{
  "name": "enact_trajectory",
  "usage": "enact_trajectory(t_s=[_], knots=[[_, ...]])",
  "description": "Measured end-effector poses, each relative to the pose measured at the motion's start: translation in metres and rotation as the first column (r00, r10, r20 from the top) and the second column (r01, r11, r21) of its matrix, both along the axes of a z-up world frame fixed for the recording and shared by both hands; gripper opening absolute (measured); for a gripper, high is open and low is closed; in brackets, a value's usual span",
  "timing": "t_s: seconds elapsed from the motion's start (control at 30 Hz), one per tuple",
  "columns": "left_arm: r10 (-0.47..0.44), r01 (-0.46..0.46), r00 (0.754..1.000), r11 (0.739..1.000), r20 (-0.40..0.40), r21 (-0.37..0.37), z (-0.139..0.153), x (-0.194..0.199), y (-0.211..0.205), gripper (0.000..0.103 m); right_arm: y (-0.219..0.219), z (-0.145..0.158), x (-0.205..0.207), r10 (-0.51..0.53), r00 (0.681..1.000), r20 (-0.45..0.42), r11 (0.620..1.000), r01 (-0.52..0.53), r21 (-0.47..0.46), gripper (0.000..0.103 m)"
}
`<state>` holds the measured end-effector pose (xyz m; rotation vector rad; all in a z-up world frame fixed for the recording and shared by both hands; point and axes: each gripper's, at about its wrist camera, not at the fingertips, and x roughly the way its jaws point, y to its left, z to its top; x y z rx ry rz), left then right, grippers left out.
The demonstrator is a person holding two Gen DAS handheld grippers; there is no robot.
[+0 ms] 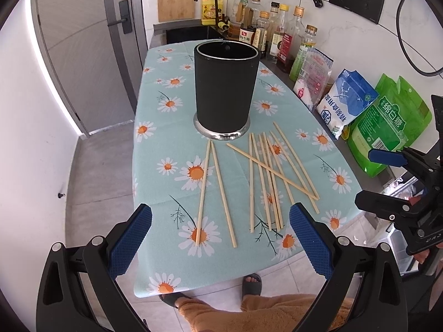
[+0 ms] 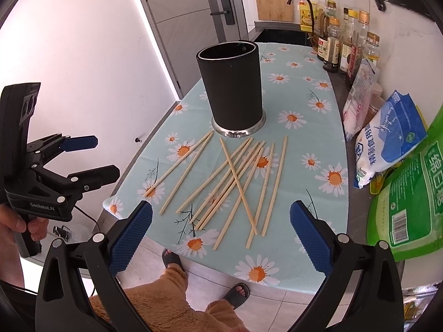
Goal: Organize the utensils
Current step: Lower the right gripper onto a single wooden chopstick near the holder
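Observation:
A tall black utensil holder (image 1: 225, 88) (image 2: 232, 88) stands upright on a steel base, mid-table, and looks empty inside. In front of it several pale wooden chopsticks lie loose on the daisy tablecloth (image 1: 155, 171) (image 2: 304, 138): a pair (image 1: 203, 193) (image 2: 178, 163) to the left and a crossed pile (image 1: 251, 182) (image 2: 238, 186) to the right. My left gripper (image 1: 220, 238) (image 2: 102, 157) hovers open over the near table edge, behind the pair. My right gripper (image 2: 221, 235) (image 1: 373, 178) hangs open before the pile. Neither holds anything.
Along the right wall stand oil and sauce bottles (image 1: 277, 33) (image 2: 340, 44), a blue-white salt bag (image 1: 346, 99) (image 2: 387, 144) and a green sugar bag (image 1: 387, 127) (image 2: 409, 199). A dark sink (image 1: 188, 33) lies behind the table. A person's slippered feet (image 1: 250, 285) (image 2: 171, 258) are at the near edge.

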<state>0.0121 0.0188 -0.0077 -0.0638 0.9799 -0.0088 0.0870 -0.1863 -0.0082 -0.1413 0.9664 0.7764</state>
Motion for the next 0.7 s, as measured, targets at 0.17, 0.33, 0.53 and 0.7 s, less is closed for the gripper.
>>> enact_trajectory(t_s=[0.17, 0.33, 0.53, 0.7], knots=[[-0.022, 0.022, 0.999, 0.999, -0.032, 0.024, -0.005, 0.017, 0.008, 0.096, 0.013, -0.005, 0.019, 0.06, 0.998, -0.01, 0.996, -0.06, -0.068, 0.099], [-0.076, 0.07, 0.989, 0.996, -0.127, -0.05, -0.02, 0.044, 0.025, 0.096, 0.04, -0.019, 0.035, 0.196, 0.979, -0.051, 0.969, -0.201, -0.141, 0.095], [-0.092, 0.055, 0.971, 0.984, -0.219, -0.169, -0.045, 0.073, 0.049, 0.096, 0.067, -0.044, 0.067, 0.245, 0.955, -0.166, 0.934, -0.278, -0.222, 0.076], [-0.104, 0.054, 0.951, 0.983, -0.29, -0.175, -0.066, 0.094, 0.06, 0.096, 0.082, -0.067, 0.092, 0.238, 0.93, -0.279, 0.916, -0.31, -0.255, 0.053]])
